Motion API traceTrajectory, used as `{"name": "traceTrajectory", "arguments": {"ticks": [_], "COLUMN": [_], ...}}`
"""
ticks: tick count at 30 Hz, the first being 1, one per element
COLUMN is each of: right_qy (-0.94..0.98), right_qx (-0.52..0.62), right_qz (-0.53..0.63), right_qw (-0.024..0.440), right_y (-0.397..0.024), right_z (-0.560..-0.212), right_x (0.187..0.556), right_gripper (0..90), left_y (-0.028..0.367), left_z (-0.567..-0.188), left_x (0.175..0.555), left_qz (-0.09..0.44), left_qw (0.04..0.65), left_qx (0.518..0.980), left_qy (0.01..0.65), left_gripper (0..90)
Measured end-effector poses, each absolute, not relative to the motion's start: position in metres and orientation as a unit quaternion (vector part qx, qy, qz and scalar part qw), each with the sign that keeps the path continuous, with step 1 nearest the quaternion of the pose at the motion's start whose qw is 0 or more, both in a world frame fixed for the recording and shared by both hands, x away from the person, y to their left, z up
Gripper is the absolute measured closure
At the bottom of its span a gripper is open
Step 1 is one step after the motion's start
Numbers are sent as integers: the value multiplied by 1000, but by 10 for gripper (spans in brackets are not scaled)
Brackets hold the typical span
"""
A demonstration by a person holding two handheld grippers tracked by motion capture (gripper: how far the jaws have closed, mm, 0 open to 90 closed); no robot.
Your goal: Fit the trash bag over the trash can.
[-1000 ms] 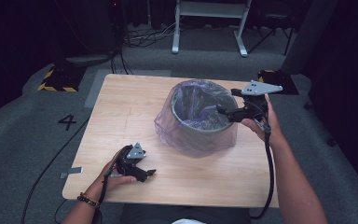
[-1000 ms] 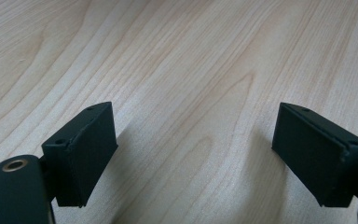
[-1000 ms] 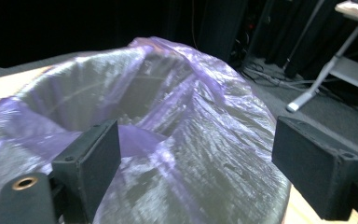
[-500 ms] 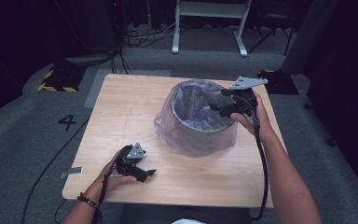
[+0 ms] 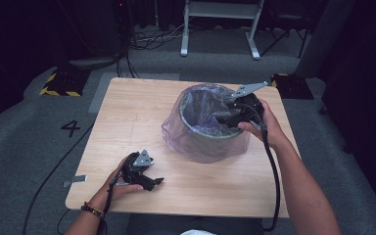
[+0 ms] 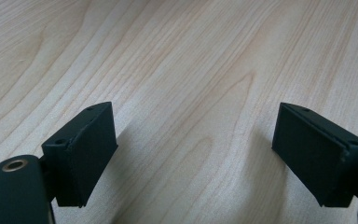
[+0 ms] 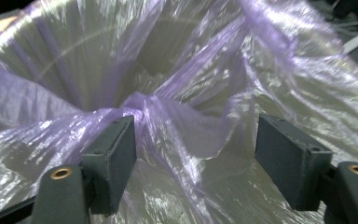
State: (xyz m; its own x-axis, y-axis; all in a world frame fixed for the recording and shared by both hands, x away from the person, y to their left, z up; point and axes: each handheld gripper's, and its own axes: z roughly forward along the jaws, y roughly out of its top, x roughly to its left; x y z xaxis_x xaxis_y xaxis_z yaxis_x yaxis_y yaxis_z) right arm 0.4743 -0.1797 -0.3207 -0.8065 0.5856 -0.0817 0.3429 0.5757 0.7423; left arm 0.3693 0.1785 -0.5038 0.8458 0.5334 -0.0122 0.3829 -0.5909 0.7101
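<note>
High view: grey bin (image 5: 206,139) was seen right of centre on the wooden table (image 5: 127,117), lined w/ purple plastic bag (image 5: 196,147) draped over the rim. R gripper (image 5: 223,119) was held at the rim's near-right side; its jaws had just been closing, w/ a fold of bag (image 7: 168,121) between them, pads not yet pressed on it. L gripper (image 5: 157,182) was rested on the table, well apart from the bin, jaws open, nothing between. Step judged: bag being fitted to the bin. Next move prob. calls for the fold to be pinched, then pulled over the rim.

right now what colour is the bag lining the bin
Translucent pale purple bag, clearest in the right gripper view.
</note>
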Motion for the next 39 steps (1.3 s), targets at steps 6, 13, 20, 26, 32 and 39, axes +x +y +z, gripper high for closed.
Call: {"name": "traceTrajectory", "arguments": {"ticks": [6, 13, 20, 26, 32, 39], "right_qy": [881, 896, 907, 916, 920, 923], "right_qx": [274, 284, 288, 283, 278, 278], "right_qz": [356, 307, 263, 228, 207, 184], "right_qw": [151, 150, 157, 170, 181, 193], "right_y": [-177, -167, -158, -153, -150, -146], "right_z": [-323, -325, -327, -328, -331, -333], "right_x": [476, 482, 484, 485, 486, 486], "right_gripper": [262, 213, 185, 215, 190, 175], "left_y": [179, 179, 179, 179, 179, 179], "left_z": [-504, -504, -504, -504, -504, -504], "left_x": [369, 369, 370, 370, 370, 370], "left_qz": [101, 102, 101, 101, 101, 101], "left_qw": [371, 371, 372, 372, 372, 372], "left_qx": [886, 886, 886, 886, 886, 886], "left_qy": [258, 258, 257, 257, 257, 257], "left_gripper": [134, 133, 133, 133, 133, 133]}}
